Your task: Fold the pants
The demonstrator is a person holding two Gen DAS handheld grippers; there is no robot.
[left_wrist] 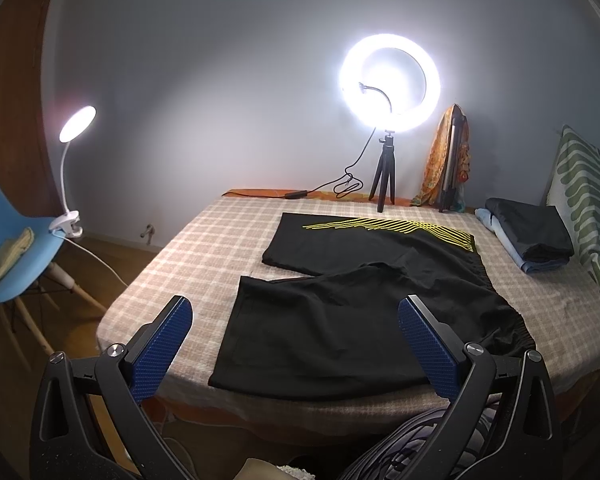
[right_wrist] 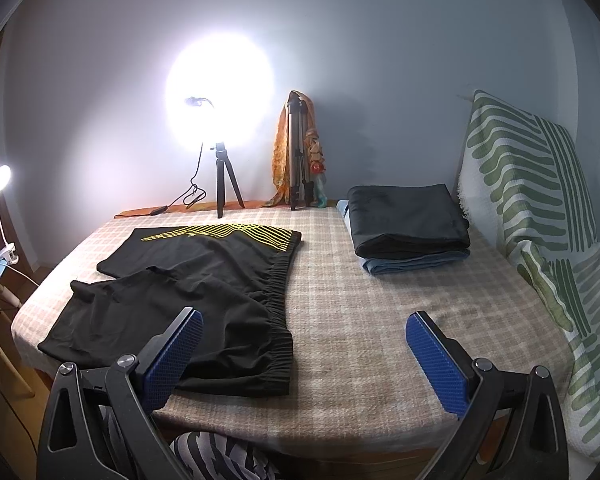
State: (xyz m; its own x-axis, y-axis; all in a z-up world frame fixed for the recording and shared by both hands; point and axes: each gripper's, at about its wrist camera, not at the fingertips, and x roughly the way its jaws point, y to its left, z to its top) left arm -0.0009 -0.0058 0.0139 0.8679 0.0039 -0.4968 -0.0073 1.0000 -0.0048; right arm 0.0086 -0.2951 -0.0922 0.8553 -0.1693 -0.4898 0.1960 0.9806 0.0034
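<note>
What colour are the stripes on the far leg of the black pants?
Yellow, thin curved lines on the pants, clearest in the left wrist view.

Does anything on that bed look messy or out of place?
Only slightly: the black shorts lie spread out unfolded, near leg rumpled, while the folded clothes sit neatly stacked. Nothing is spilled or damaged.
</note>
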